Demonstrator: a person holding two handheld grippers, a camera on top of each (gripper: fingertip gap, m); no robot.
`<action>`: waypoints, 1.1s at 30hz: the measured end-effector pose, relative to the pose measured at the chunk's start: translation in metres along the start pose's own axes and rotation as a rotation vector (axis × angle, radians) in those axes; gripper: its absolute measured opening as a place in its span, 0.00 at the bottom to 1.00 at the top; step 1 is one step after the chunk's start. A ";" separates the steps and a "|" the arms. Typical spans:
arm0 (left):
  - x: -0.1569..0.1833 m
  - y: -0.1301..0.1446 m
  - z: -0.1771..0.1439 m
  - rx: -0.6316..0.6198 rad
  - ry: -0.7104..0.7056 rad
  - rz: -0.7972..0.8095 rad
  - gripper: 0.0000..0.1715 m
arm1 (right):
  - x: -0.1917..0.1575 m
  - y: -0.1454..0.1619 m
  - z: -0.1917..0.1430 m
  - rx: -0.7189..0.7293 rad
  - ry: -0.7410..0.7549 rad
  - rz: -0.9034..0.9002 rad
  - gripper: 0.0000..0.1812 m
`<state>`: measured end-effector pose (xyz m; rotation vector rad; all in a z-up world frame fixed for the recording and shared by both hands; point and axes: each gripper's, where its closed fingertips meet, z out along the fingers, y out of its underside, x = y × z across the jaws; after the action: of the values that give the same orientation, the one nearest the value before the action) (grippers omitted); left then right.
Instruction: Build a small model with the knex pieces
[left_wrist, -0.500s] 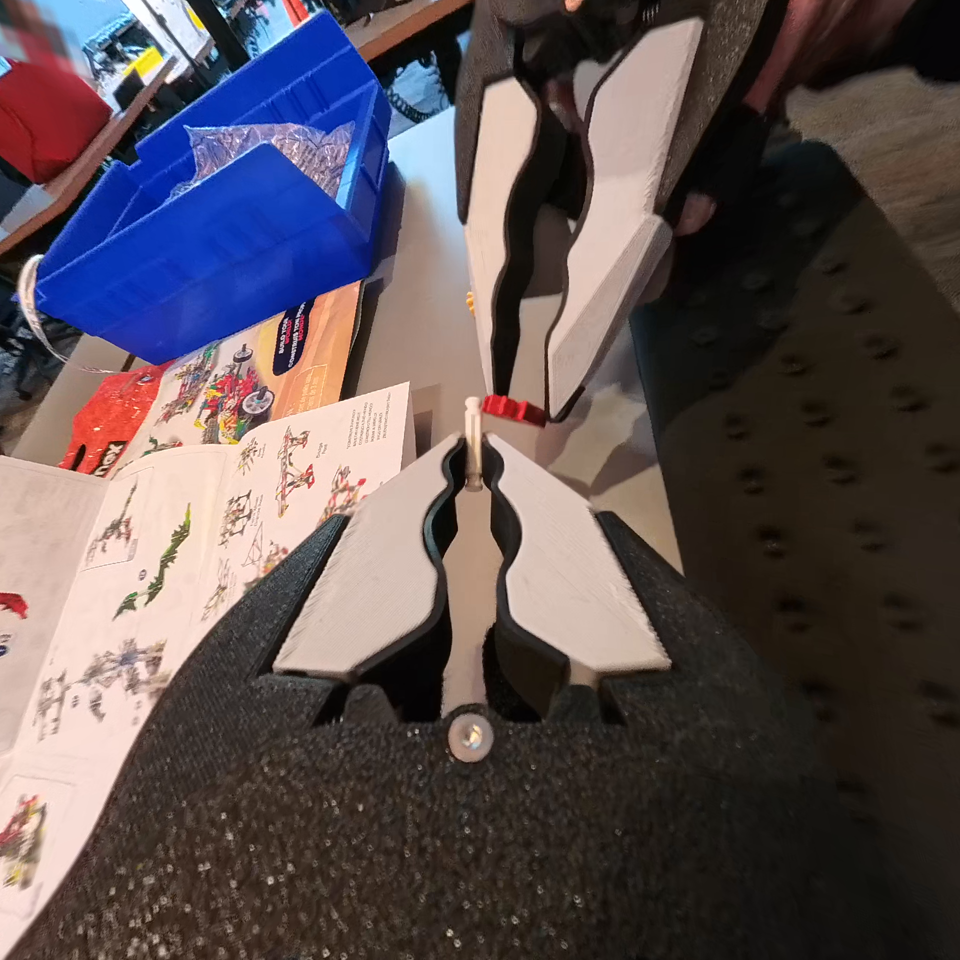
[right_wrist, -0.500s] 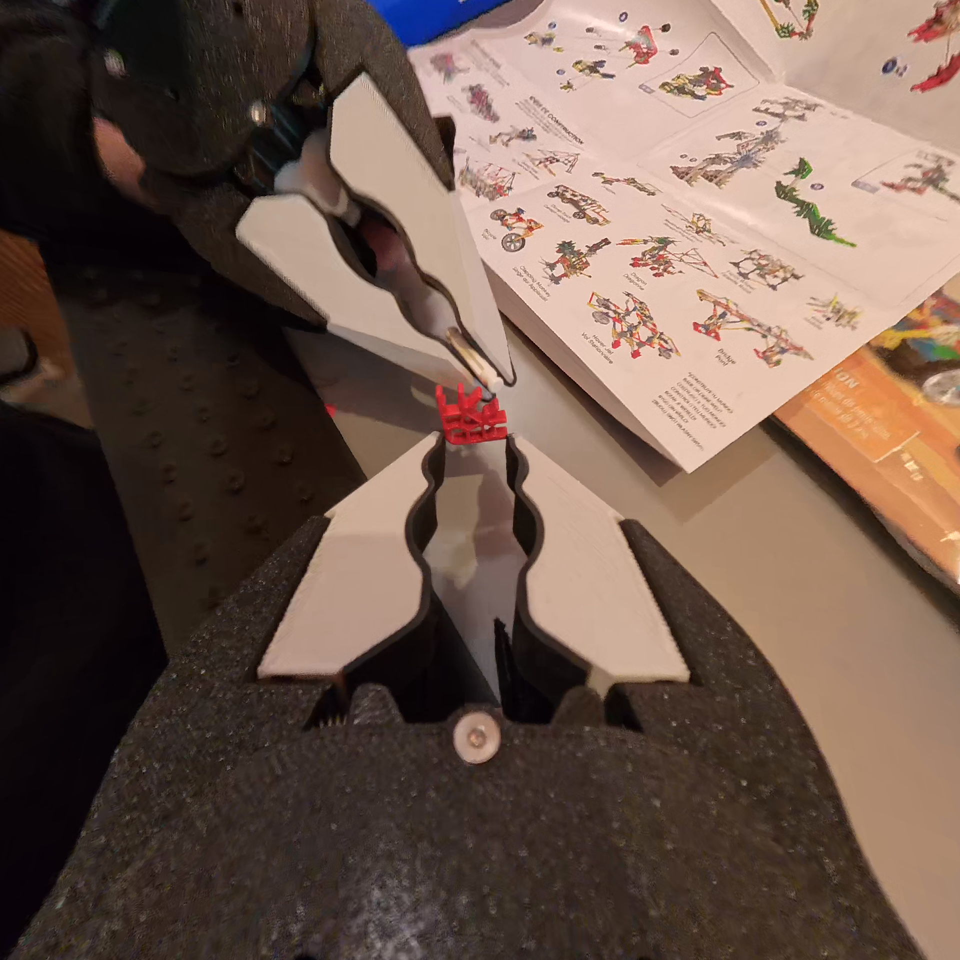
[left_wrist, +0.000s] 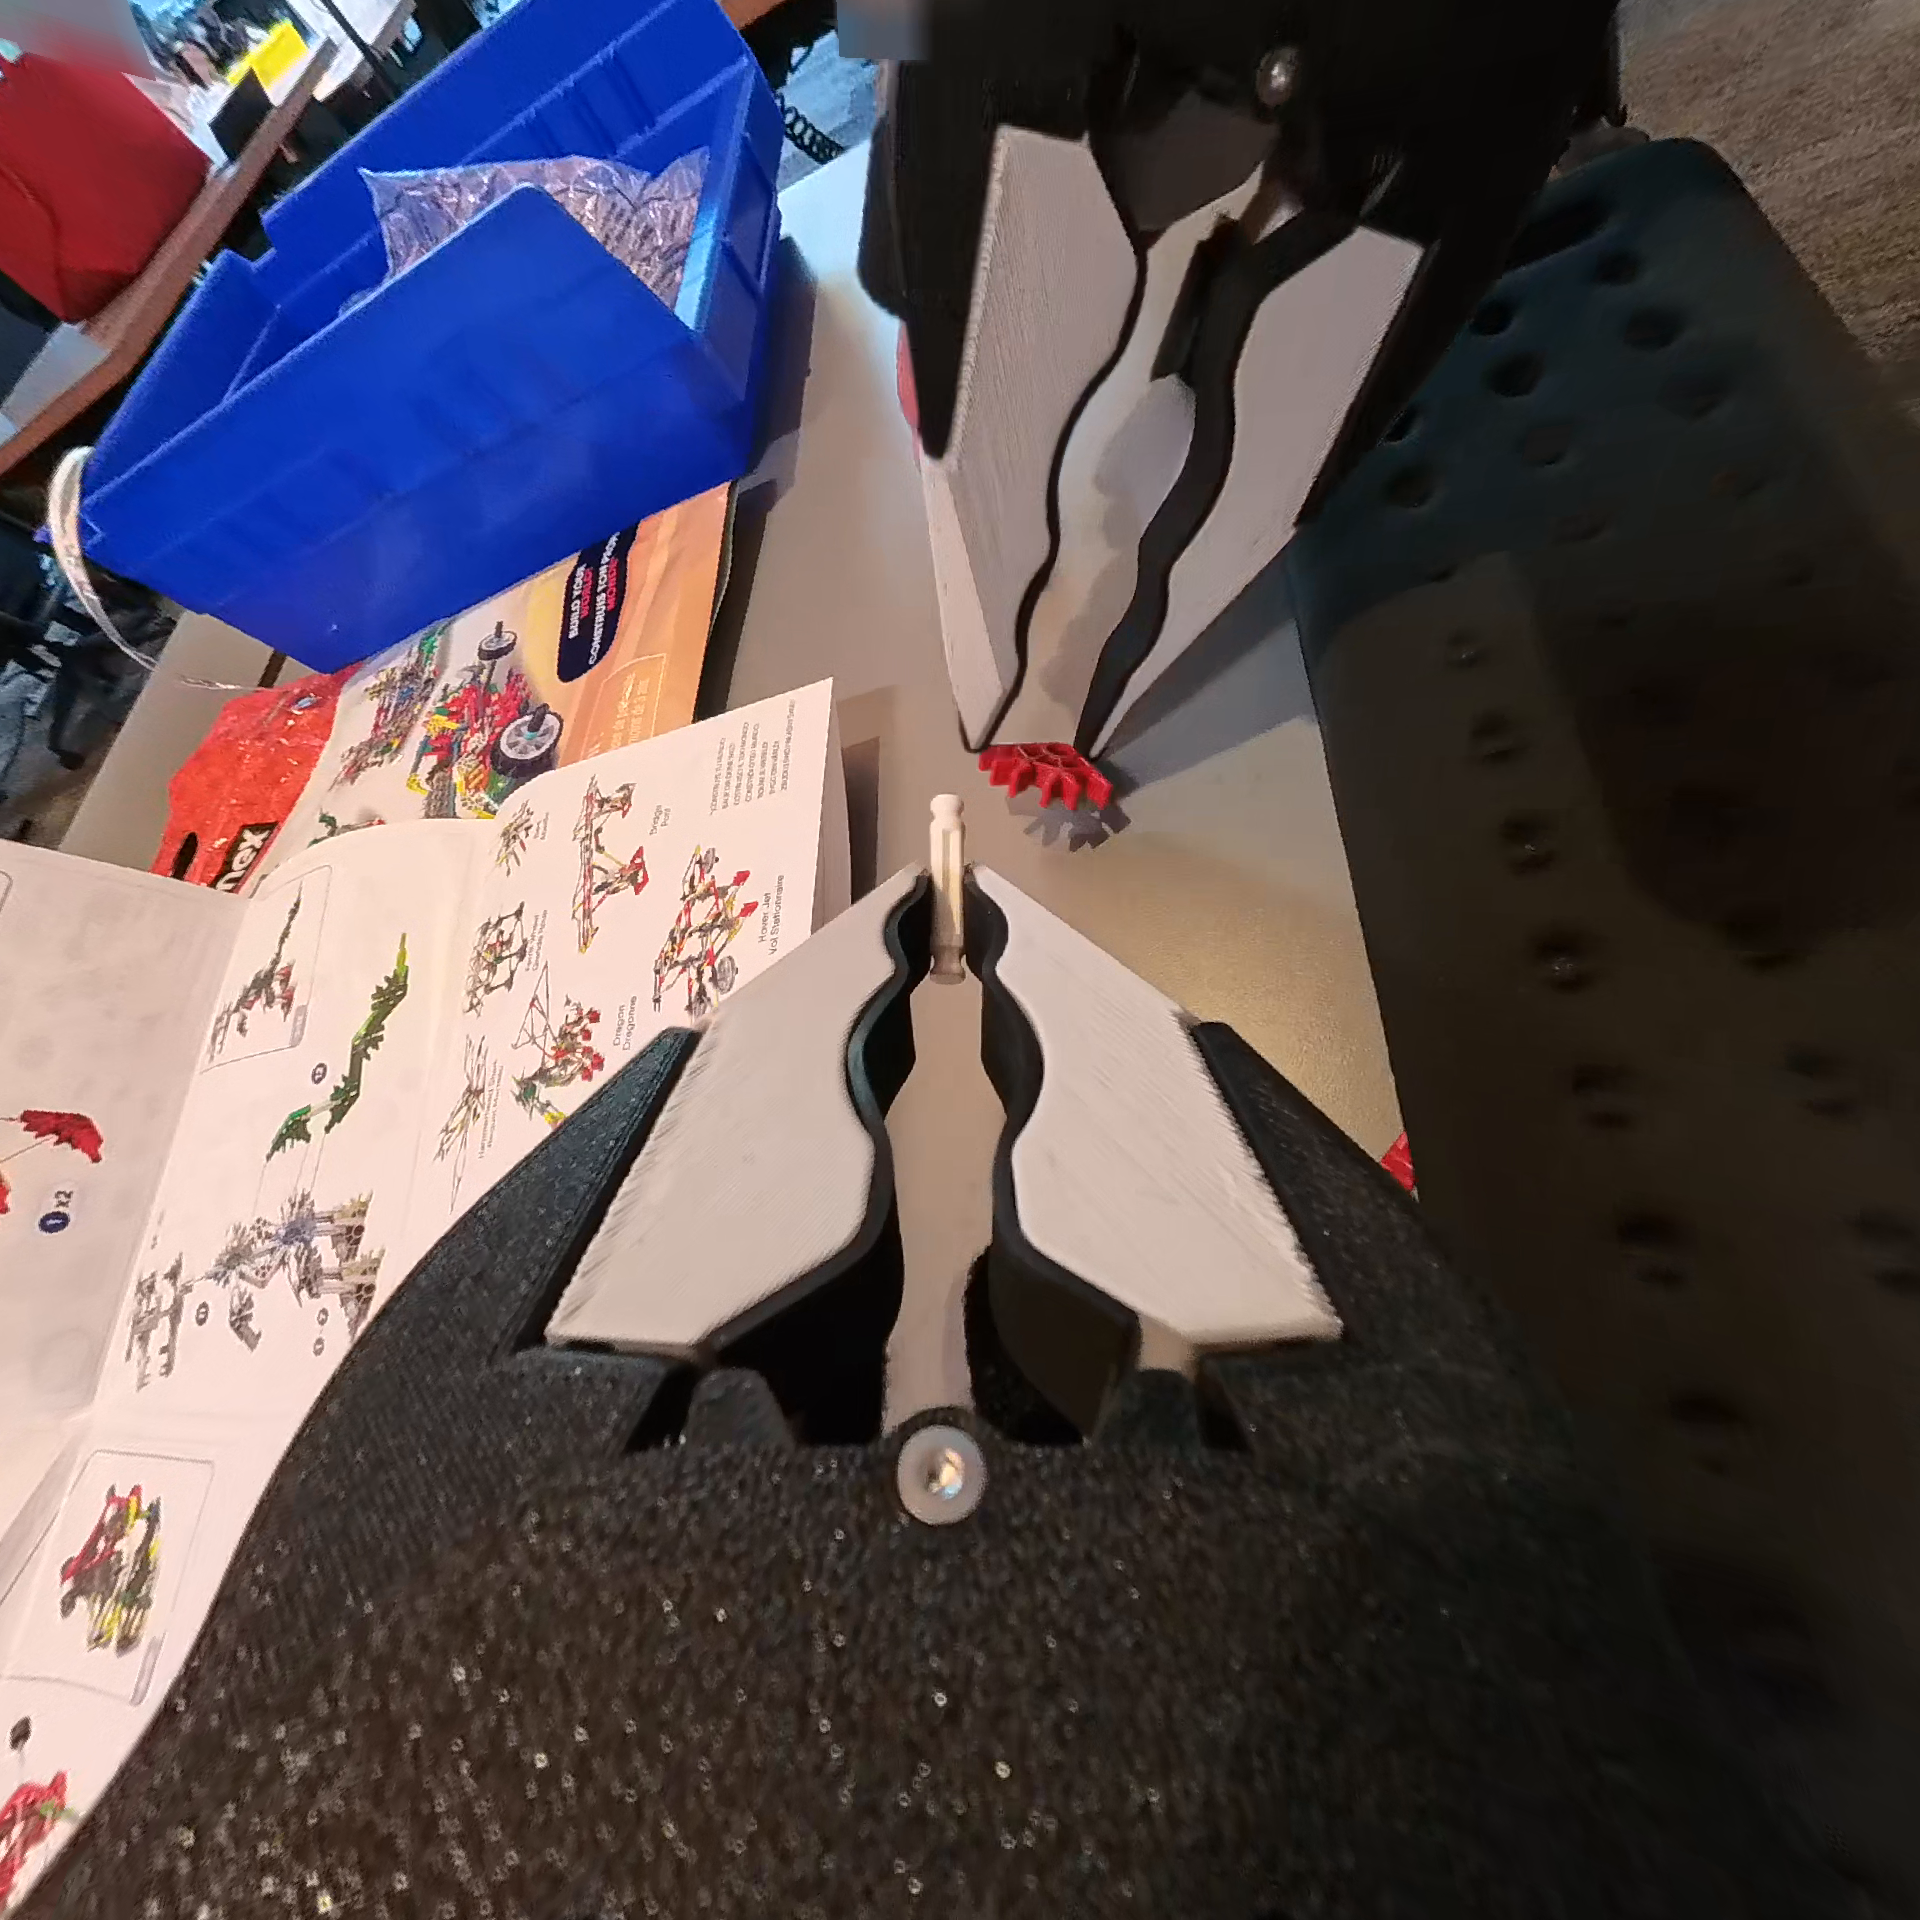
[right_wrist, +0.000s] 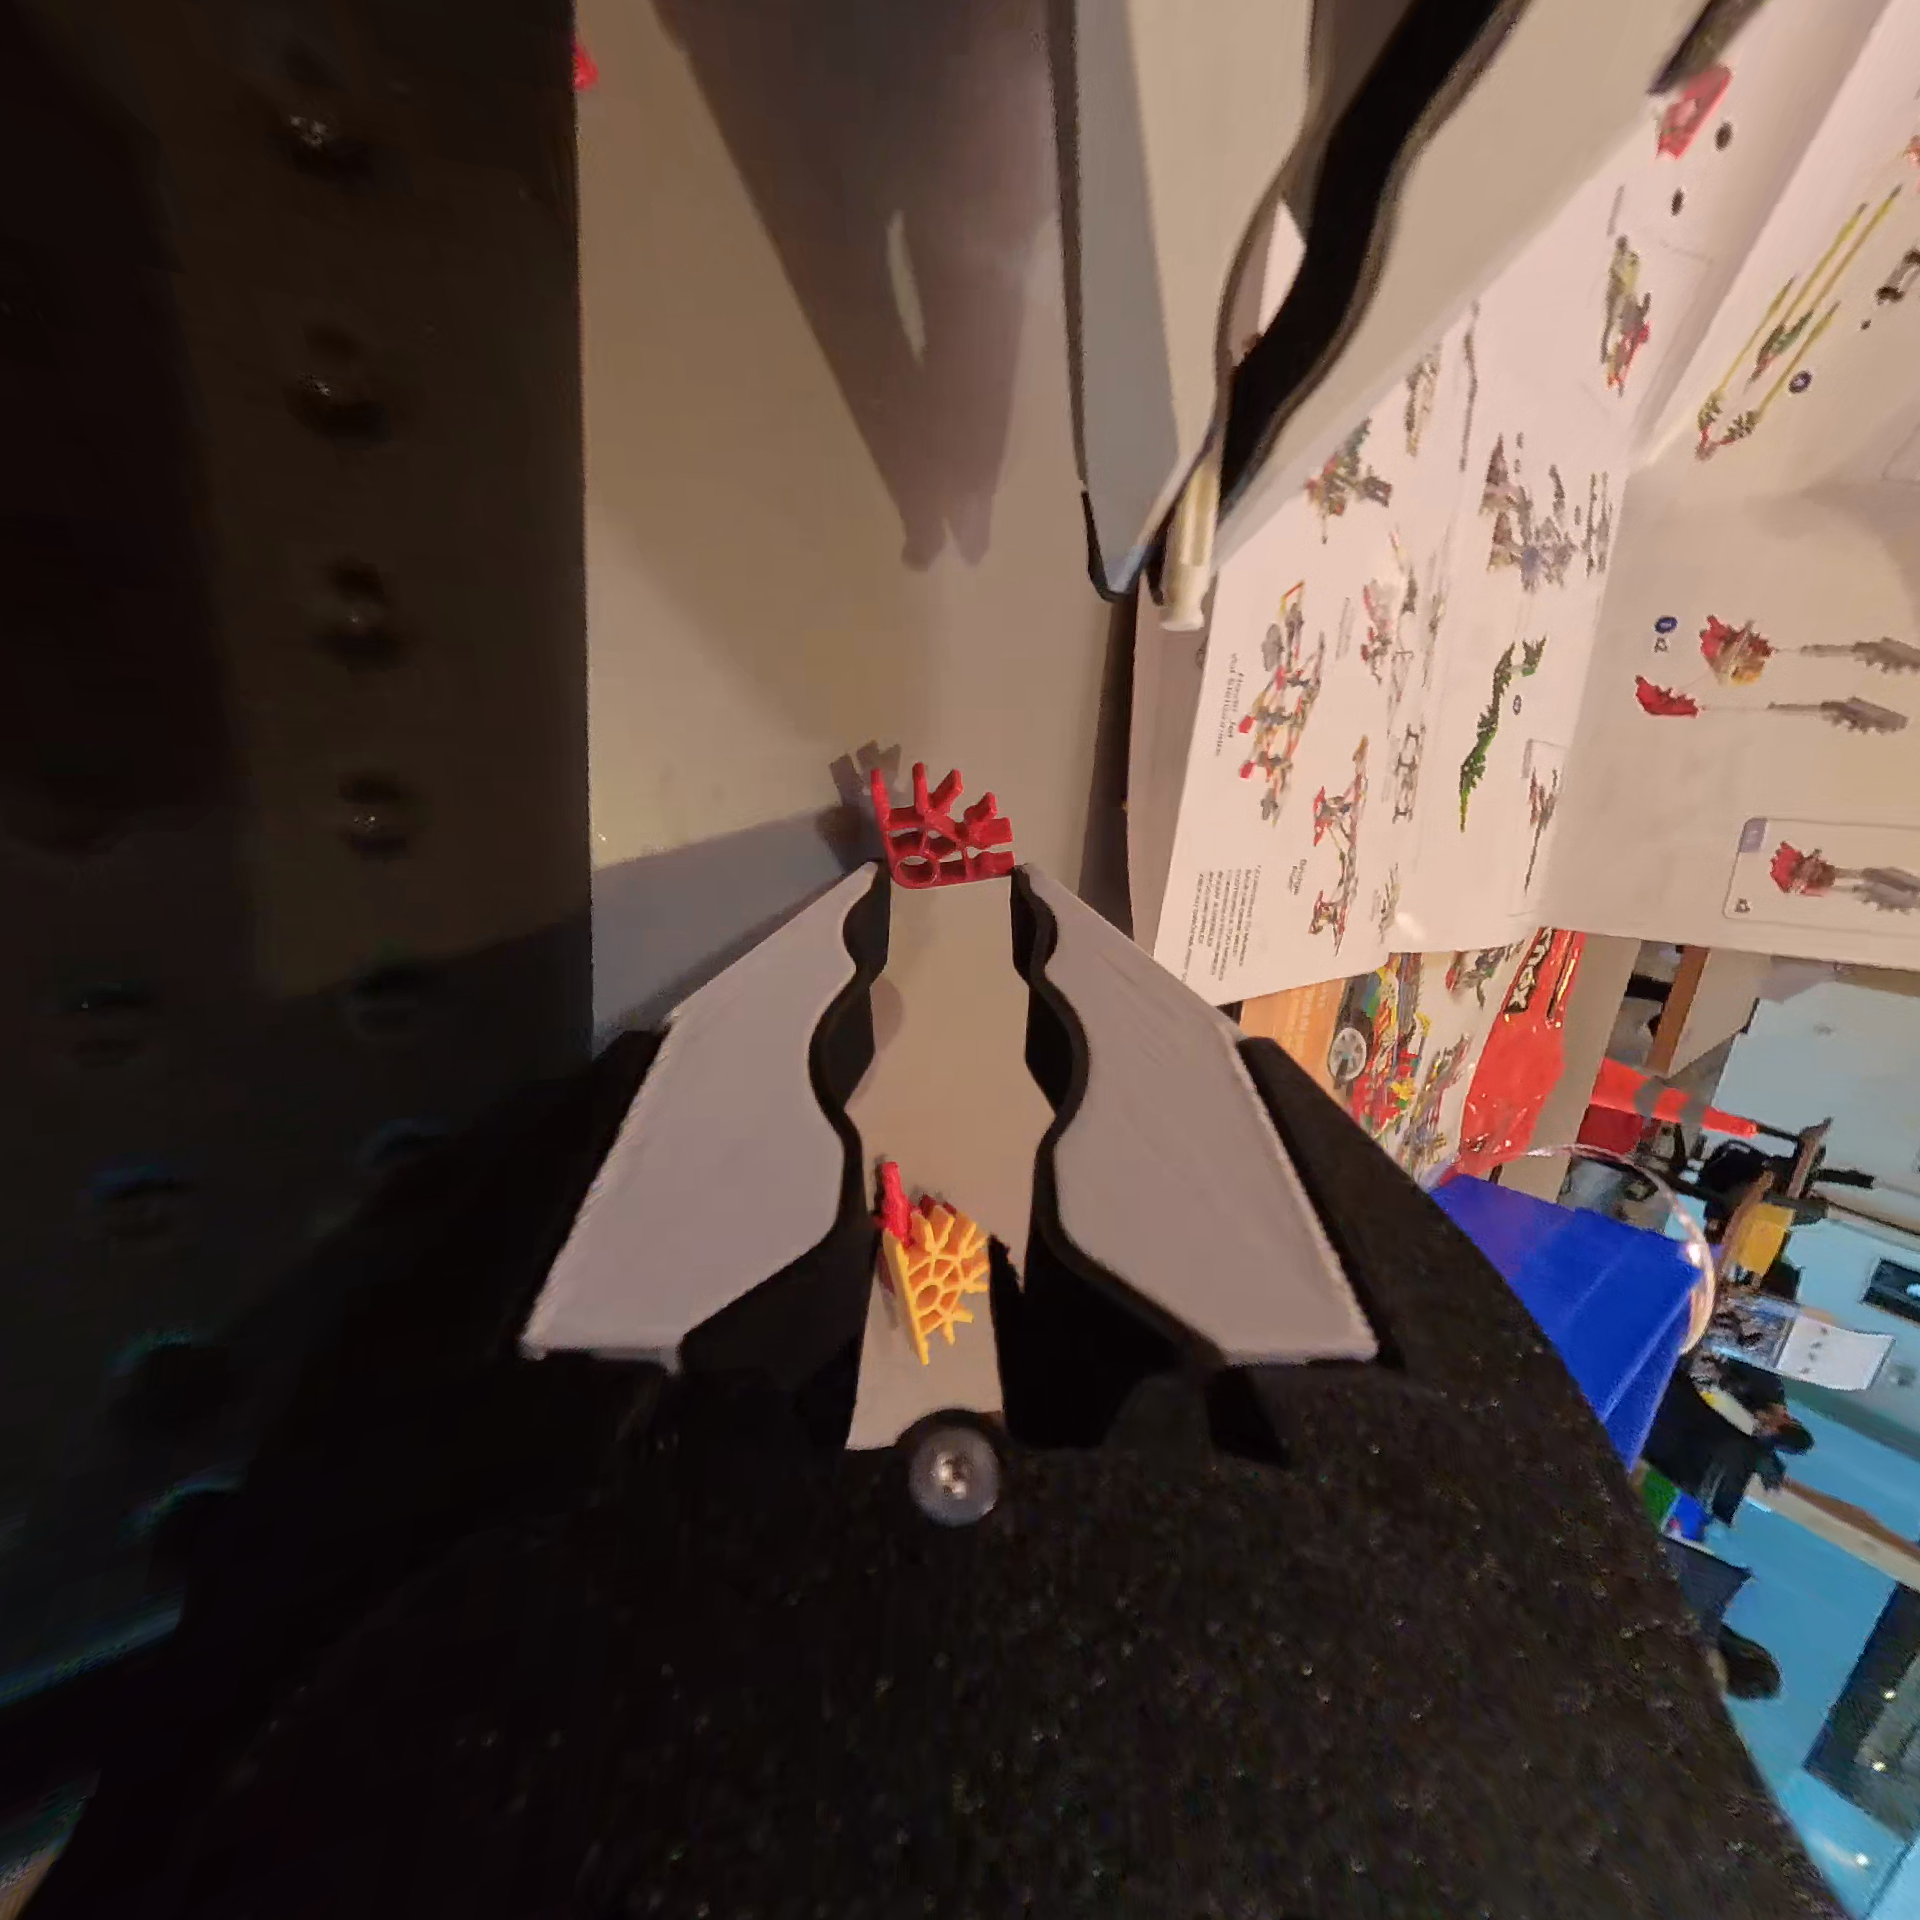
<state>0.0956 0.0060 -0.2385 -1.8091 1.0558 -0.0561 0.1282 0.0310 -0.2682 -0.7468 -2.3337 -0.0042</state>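
While left claw (left_wrist: 948, 896) pinches white rod (left_wrist: 947, 868), right claw (right_wrist: 948, 871) grips red toothed connector (right_wrist: 940, 831)

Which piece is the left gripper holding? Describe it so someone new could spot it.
Start at the open instruction booklet on the grey table; just off its right edge is the left gripper, shut on a short white rod that pokes out past the fingertips. It is plain, straight and white with a knobbed end, unlike the flat, toothed red connector in the right gripper beyond.
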 end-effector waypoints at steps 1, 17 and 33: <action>0.001 0.001 0.001 -0.004 0.003 0.001 0.01 | -0.002 -0.002 0.000 0.005 -0.008 -0.015 0.13; 0.010 0.006 0.011 -0.035 0.039 0.008 0.01 | -0.003 -0.005 0.003 0.019 -0.006 -0.035 0.13; 0.010 0.008 0.012 -0.043 0.047 -0.009 0.01 | 0.000 0.000 0.013 -0.001 -0.016 0.006 0.00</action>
<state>0.1024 0.0072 -0.2551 -1.8593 1.0890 -0.0829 0.1202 0.0335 -0.2785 -0.7566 -2.3469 0.0025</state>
